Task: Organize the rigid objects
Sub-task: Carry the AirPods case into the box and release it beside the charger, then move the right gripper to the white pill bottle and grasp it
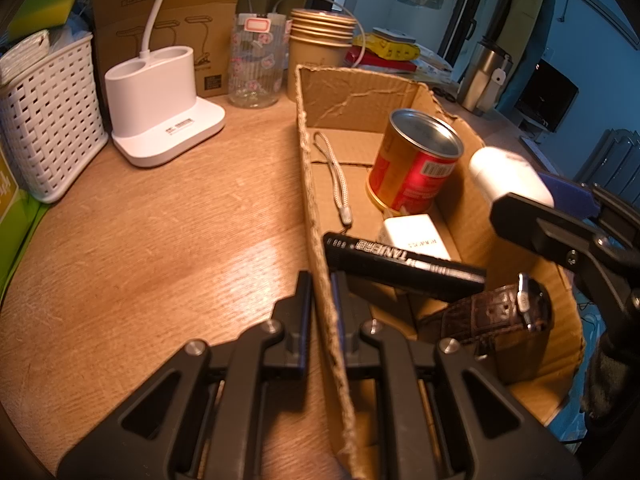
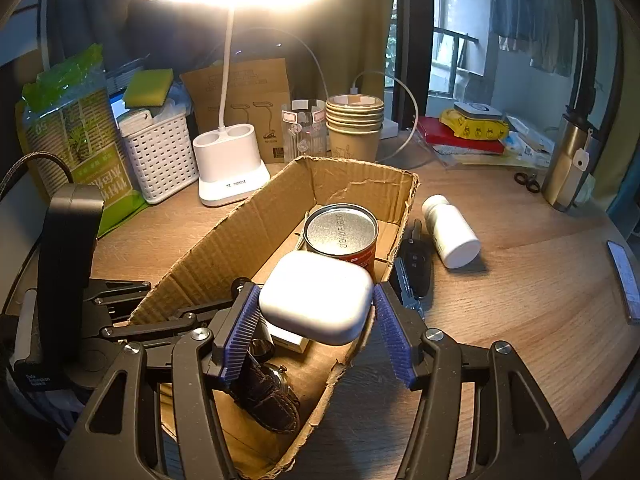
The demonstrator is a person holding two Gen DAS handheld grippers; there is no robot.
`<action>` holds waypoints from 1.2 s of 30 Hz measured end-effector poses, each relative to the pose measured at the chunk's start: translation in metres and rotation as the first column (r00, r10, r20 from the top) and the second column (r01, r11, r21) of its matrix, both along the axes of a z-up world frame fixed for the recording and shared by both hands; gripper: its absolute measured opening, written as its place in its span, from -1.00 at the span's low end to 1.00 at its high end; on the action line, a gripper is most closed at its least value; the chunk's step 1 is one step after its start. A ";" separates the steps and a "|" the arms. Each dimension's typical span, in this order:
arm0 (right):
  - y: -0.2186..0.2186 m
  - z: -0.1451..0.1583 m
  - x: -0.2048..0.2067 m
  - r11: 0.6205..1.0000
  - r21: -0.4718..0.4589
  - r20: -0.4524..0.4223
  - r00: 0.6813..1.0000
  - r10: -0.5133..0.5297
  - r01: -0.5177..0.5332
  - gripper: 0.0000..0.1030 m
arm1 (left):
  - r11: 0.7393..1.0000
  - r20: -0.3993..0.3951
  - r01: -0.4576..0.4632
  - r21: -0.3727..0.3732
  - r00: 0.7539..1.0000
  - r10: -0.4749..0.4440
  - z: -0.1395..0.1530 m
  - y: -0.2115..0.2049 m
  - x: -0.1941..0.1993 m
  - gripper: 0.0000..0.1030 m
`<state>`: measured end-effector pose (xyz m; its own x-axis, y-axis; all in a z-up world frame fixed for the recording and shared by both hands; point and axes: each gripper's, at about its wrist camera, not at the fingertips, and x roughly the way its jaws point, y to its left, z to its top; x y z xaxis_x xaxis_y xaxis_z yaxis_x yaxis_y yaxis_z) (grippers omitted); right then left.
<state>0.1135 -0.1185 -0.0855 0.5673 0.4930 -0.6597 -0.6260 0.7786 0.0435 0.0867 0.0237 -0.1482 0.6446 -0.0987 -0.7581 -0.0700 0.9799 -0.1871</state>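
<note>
Two grippers busy: left gripper [image 1: 320,312] clamped on cardboard box [image 2: 224,236] side wall (steadying), right gripper [image 2: 316,320] grasping white earbud case [image 2: 316,296] above box's near end. Step: placing. Next: lower, release beside watch [image 2: 272,396].

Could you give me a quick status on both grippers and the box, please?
Left gripper shut on cardboard box wall. Right gripper shut on white case above box. White bottle lying outside.
</note>
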 end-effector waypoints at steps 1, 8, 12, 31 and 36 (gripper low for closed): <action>0.000 0.000 0.000 1.000 -0.002 0.001 1.000 0.001 -0.001 0.22 | 1.000 0.000 0.000 0.000 1.000 0.000 0.000 0.000 0.000 -0.79; 0.002 -0.002 0.001 1.000 -0.006 -0.001 1.000 -0.001 0.001 0.30 | 1.000 -0.001 0.001 -0.001 1.000 -0.001 0.000 0.001 0.000 -0.78; 0.001 -0.001 0.000 1.000 0.002 0.003 1.000 0.000 0.000 0.30 | 1.000 -0.001 0.001 -0.001 1.000 -0.001 0.000 0.000 0.000 -0.78; -0.048 0.001 0.023 0.991 0.109 0.001 0.997 -0.078 0.077 0.30 | 1.000 -0.001 0.001 0.000 1.000 -0.001 0.000 0.000 0.000 -0.78; -0.068 -0.004 0.040 0.985 0.126 -0.012 0.993 -0.121 0.122 0.30 | 1.000 -0.001 0.002 -0.003 1.000 -0.002 0.000 -0.001 0.000 -0.78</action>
<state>0.1532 -0.1869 -0.0898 0.6252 0.5000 -0.5992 -0.5267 0.8369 0.1489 0.0869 0.0231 -0.1485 0.6437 -0.1019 -0.7585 -0.0686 0.9794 -0.1898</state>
